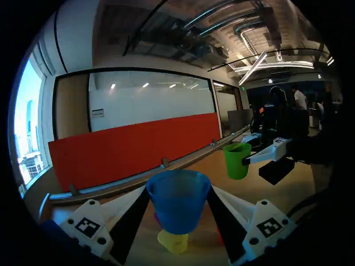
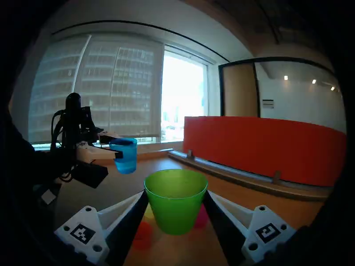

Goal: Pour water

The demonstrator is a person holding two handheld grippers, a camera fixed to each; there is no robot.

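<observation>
Your left gripper (image 1: 178, 195) clamps the translucent blue plastic cup (image 1: 178, 208) between both fingers, upright and lifted above the wooden tabletop (image 1: 213, 168). Your right gripper (image 2: 176, 197) pinches the green plastic cup (image 2: 176, 213) the same way, upright and raised. The two cups hang apart. A small yellow plastic cup (image 1: 174, 241) sits on the table below the blue one.
</observation>
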